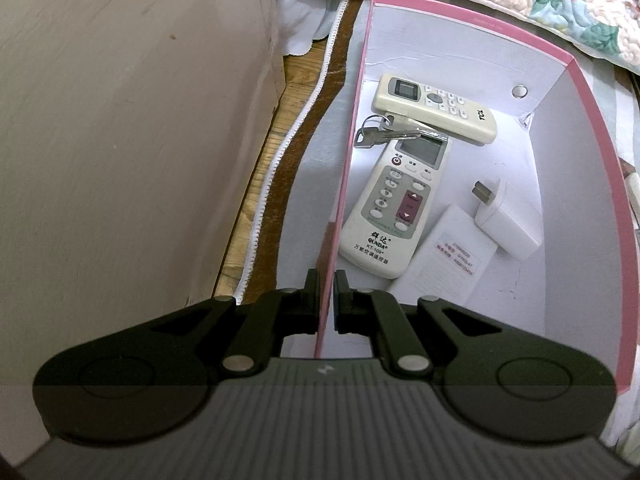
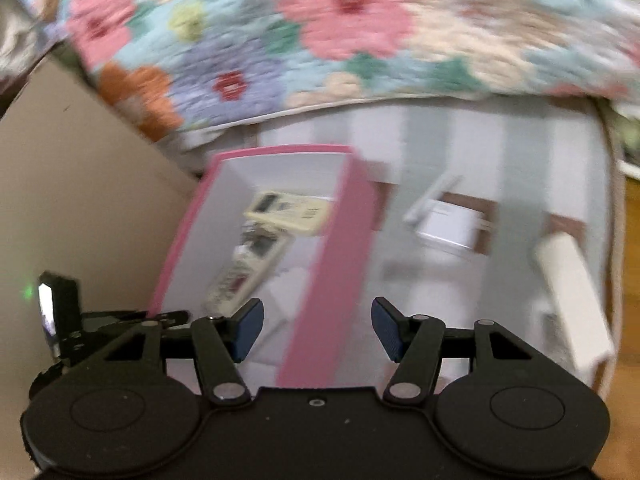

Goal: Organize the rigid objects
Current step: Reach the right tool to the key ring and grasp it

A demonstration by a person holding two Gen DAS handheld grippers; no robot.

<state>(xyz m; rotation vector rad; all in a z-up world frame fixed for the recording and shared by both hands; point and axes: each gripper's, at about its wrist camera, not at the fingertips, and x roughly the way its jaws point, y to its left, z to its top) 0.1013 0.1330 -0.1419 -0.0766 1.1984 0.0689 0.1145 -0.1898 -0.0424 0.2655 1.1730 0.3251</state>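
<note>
A pink box with a white inside holds a cream remote, a bunch of keys, a white remote, a white plug charger and a flat white labelled pack. My left gripper is shut on the box's left wall. In the blurred right wrist view my right gripper hangs open above the box's right wall, with nothing between its pads. To the right of the box, a white router-like device and a long white object lie on the cloth.
A beige panel stands close to the left of the box. A floral quilt lies behind it. Grey and white striped cloth covers the surface under the box, and wooden floor shows beside it.
</note>
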